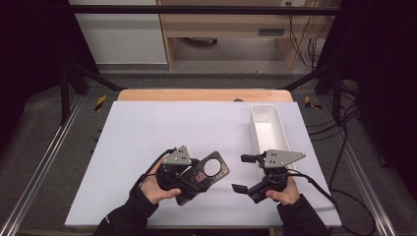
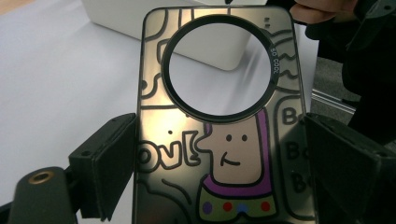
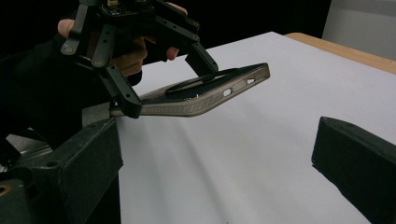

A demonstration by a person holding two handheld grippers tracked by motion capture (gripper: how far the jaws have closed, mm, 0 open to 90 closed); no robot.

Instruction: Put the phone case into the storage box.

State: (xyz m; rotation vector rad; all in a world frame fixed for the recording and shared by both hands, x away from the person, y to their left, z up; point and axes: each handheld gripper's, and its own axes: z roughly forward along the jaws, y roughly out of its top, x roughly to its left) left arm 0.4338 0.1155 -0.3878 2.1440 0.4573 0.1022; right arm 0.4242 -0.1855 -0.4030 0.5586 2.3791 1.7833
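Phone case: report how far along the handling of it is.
Done: the phone case is off the table, clamped at its long edges by the left gripper and held tilted above the white surface. In hand: the right gripper waits beside it with its jaws apart, holding nothing. Left, probably: setting the case in the white bin, which has no case in it.

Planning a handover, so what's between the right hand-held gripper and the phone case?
Bare white table, seen from the high view, separates right hand-held gripper and phone case.
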